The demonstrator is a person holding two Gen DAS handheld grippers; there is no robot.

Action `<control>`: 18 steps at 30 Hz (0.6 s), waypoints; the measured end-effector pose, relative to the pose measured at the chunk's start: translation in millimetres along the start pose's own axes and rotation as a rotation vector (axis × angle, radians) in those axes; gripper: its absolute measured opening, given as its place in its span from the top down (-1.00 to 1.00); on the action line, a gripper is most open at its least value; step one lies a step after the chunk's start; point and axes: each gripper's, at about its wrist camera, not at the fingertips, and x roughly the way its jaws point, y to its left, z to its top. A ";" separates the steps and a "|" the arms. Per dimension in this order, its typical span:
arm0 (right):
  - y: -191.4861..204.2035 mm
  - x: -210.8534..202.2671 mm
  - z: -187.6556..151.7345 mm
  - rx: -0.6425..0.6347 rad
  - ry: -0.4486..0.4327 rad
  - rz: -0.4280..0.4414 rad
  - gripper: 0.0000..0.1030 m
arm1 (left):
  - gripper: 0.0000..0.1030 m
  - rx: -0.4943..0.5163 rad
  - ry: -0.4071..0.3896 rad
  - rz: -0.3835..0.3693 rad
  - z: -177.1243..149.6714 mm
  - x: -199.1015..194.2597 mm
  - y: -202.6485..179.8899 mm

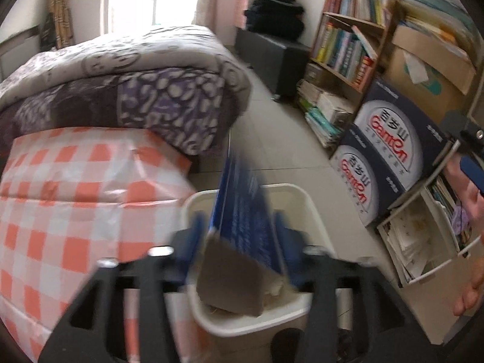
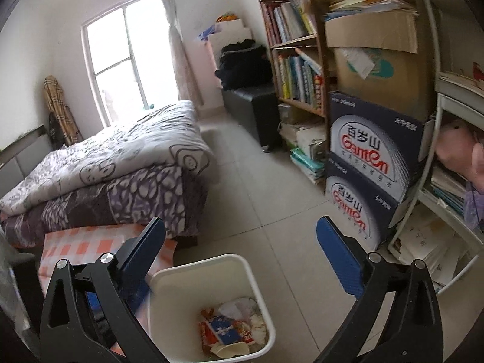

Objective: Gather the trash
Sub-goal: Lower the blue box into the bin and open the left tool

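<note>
My left gripper is shut on a flat blue carton with a grey cardboard end flap, held directly over the white trash bin. The view is motion-blurred. In the right wrist view the same white bin stands on the tile floor and holds wrappers, paper and a blue-and-red packet. My right gripper is open and empty, above and just behind the bin. The right gripper also shows at the right edge of the left wrist view, with the hand holding it.
A low table with an orange-checked cloth stands left of the bin. A bed with a purple quilt is behind it. Stacked water cartons, bookshelves and a white rack line the right side. Tile floor runs between.
</note>
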 end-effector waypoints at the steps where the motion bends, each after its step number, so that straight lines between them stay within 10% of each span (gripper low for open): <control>1: -2.9 -1.9 0.8 0.003 -0.009 -0.006 -0.86 | -0.32 0.005 -0.006 -0.002 -0.8 1.9 -3.7; 10: -7.4 -33.9 2.5 0.030 -0.093 -0.021 -0.86 | -0.67 0.039 -0.049 0.123 -17.3 -27.4 -4.7; 18: 20.4 -78.2 -27.0 -0.032 -0.141 -0.006 -0.86 | -0.87 0.078 -0.436 0.391 -42.1 -145.8 5.7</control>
